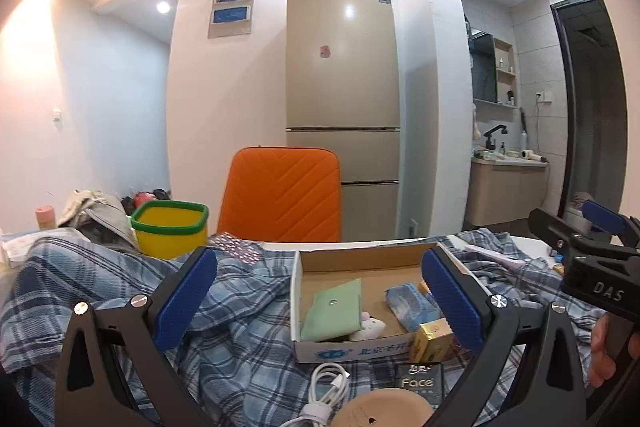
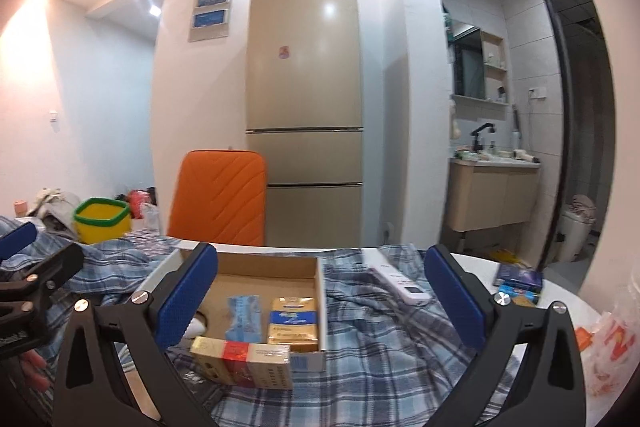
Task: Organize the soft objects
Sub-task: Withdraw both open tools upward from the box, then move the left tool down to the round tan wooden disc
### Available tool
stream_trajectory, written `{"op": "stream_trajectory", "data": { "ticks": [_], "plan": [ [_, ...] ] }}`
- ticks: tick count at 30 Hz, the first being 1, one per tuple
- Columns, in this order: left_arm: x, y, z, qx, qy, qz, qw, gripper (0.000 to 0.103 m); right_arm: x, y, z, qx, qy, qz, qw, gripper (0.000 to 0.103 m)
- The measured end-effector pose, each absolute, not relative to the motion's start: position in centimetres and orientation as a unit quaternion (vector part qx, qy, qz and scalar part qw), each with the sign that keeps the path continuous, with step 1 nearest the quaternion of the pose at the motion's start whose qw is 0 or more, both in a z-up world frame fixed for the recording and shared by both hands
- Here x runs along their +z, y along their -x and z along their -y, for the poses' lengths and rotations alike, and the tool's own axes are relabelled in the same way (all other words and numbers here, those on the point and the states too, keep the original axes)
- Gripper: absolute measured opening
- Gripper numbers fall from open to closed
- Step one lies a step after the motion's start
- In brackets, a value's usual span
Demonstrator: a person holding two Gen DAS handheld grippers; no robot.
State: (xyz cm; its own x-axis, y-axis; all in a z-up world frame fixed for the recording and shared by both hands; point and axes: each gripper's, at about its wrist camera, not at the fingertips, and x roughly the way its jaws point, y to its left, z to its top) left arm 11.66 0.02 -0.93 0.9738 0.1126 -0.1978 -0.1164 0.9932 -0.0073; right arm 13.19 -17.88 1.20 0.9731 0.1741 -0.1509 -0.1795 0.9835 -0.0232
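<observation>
A blue plaid cloth [image 1: 240, 327] lies crumpled over the table; it also shows in the right wrist view [image 2: 380, 339]. On it stands an open cardboard box [image 1: 344, 259] holding a green pouch [image 1: 334, 309], a small white plush [image 1: 370, 327] and a blue packet [image 1: 410, 303]. My left gripper [image 1: 320, 303] is open and empty, above the cloth in front of the box. My right gripper [image 2: 320, 301] is open and empty, facing the box [image 2: 272, 267] from its right side. The right gripper also shows at the right edge of the left wrist view [image 1: 580, 251].
A yellow bin with a green rim [image 1: 170, 227] stands at the back left beside grey clothes [image 1: 100, 215]. An orange chair back [image 1: 280, 195] rises behind the table. A white cable [image 1: 324, 391], a black "Face" pack [image 1: 418, 383], a cigarette carton [image 2: 244, 363] and a white remote [image 2: 400, 281] lie on the cloth.
</observation>
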Motion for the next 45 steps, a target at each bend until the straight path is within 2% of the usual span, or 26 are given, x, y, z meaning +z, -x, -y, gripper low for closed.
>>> {"op": "stream_trajectory", "data": {
  "ticks": [9, 15, 23, 31, 45],
  "plan": [
    [-0.9, -11.8, -0.2, 0.045, 0.01, -0.116, 0.992, 0.103, 1.0, -13.9, 17.8, 0.107, 0.011, -0.095, 0.99, 0.103],
    [-1.0, -12.2, -0.8, 0.032, 0.025, -0.132, 0.99, 0.103, 0.9, -14.1, 16.3, 0.118, 0.049, -0.12, 0.985, 0.103],
    [-1.4, -13.2, -1.1, 0.019, 0.026, -0.162, 0.986, 0.103, -1.3, -16.6, 14.2, 0.161, 0.084, -0.221, 0.958, 0.103],
    [-2.5, -14.7, -3.1, 0.016, 0.079, -0.21, 0.974, 0.103, -4.5, -20.7, 13.7, 0.171, 0.051, -0.366, 0.913, 0.103],
    [-4.2, -16.2, -4.6, 0.035, 0.119, -0.261, 0.957, 0.098, -6.0, -23.1, 10.4, 0.12, 0.072, -0.424, 0.895, 0.103]
  ]
}}
